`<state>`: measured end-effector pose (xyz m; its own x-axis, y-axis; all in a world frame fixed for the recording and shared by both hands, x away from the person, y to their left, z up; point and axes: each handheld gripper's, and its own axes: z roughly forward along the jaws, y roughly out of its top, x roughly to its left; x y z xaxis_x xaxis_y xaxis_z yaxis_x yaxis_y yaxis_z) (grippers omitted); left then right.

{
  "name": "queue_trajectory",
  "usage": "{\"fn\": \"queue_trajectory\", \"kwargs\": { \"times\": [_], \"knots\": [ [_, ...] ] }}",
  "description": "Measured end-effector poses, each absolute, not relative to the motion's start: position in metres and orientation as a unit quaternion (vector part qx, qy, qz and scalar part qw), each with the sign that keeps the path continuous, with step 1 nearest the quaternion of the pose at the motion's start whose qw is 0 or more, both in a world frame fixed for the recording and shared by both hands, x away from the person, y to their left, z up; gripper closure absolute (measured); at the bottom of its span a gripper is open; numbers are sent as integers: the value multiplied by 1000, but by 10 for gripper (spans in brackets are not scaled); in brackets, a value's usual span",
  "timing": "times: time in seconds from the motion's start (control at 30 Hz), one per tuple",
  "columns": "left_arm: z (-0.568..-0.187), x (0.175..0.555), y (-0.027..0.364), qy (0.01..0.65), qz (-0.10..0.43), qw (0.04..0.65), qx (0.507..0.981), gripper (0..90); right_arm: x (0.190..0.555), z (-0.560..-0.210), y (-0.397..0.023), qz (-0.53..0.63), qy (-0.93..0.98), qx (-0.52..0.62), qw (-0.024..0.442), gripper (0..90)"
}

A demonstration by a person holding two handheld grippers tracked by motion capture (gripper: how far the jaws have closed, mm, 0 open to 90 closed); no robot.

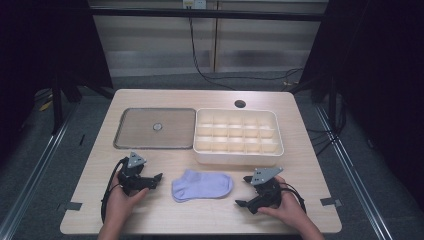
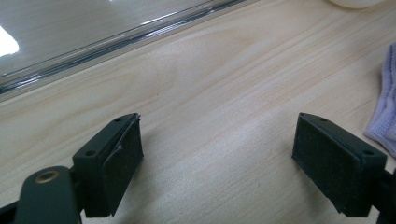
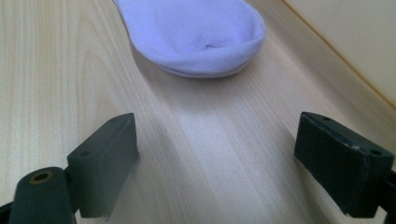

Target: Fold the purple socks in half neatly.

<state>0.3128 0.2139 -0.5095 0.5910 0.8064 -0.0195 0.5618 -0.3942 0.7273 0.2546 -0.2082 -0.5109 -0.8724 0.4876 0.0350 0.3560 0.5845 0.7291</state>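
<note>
A pale purple sock [image 1: 202, 184] lies flat on the wooden table [image 1: 165, 160] near its front edge, between the two hands. My left gripper [image 1: 156, 180] rests on the table just left of the sock, open, with bare wood between its jaws; the left gripper view catches the sock's ribbed edge [image 2: 385, 112] at the right. To the right of the sock my right gripper [image 1: 243, 191] also sits open and holds nothing. The right gripper view looks along the table at the sock's rounded end [image 3: 196, 35], a short way ahead of the jaws.
A white divided organiser box [image 1: 237, 136] with several compartments stands behind the sock. To its left lies a flat transparent lid [image 1: 155, 128] with a round knob in its middle. A cable hole [image 1: 240, 104] sits near the table's far edge.
</note>
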Motion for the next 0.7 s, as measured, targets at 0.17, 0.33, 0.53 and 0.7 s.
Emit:
{"fn": "queue_trajectory", "kwargs": {
  "times": [0.17, 0.33, 0.53, 0.7],
  "knots": [
    [-510, 313, 214, 420, 172, 359, 815, 153, 255, -511, -208, 388, 887, 237, 85, 126],
    [-510, 312, 213, 419, 171, 358, 817, 147, 255, -511, -208, 388, 887, 237, 85, 126],
    [-509, 312, 214, 419, 170, 358, 817, 147, 255, -511, -208, 388, 886, 237, 86, 127],
    [-509, 312, 214, 420, 171, 357, 816, 152, 255, -511, -208, 389, 885, 240, 86, 134]
  ]
}}
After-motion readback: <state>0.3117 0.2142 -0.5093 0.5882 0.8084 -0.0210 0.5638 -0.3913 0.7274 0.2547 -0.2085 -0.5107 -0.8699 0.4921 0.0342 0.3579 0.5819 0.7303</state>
